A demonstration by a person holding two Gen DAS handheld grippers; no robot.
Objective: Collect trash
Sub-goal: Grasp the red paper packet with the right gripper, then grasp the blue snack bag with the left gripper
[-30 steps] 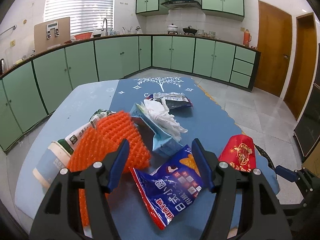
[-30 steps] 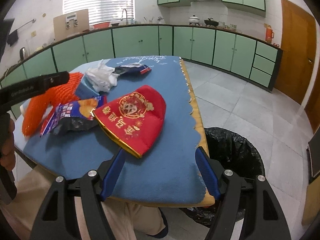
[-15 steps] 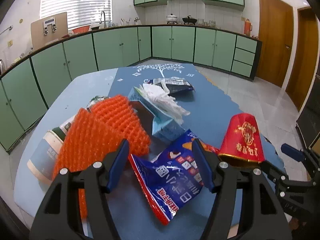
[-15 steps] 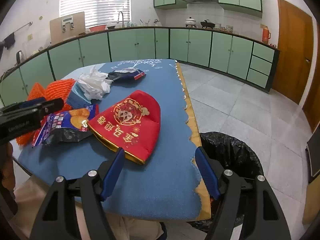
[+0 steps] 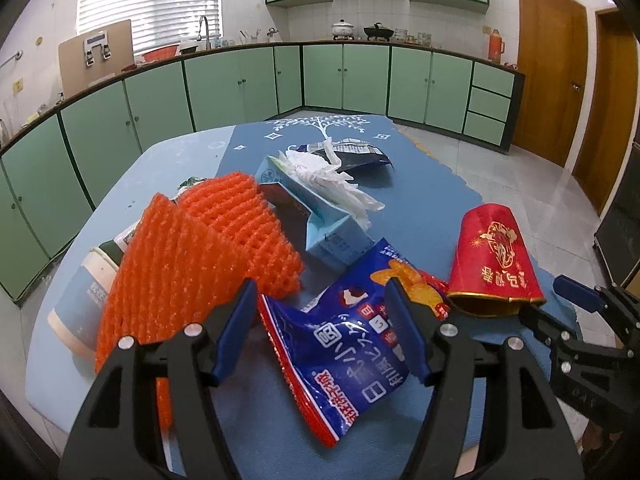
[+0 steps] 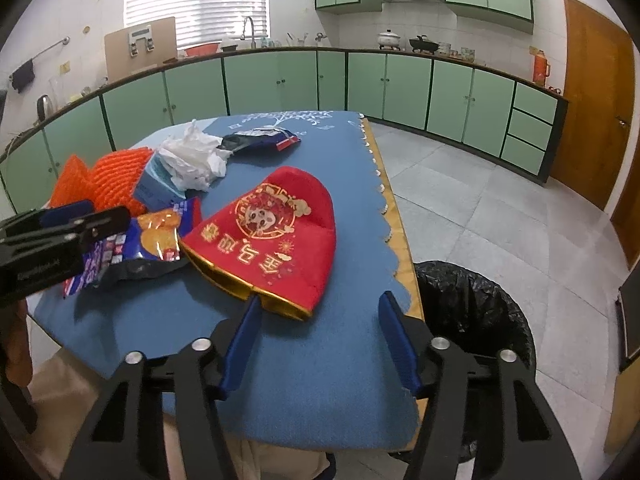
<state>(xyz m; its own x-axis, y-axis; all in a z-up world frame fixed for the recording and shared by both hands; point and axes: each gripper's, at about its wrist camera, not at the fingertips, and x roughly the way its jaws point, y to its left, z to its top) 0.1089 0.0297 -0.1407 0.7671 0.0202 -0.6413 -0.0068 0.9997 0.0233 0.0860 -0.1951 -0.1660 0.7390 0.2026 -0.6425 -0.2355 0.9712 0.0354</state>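
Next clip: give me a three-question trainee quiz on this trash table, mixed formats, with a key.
1. True or false: the right gripper is shut on the red bag.
2. Which item lies between the left gripper fingers? A) blue snack wrapper B) orange foam net C) white tissue
3. Fill in: the black-lined bin stands on the floor at the table's ____ side.

Key: 1 false; 2 A; 3 right

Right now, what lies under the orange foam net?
Under the orange foam net a pale labelled package pokes out at the left; its remaining length is covered.
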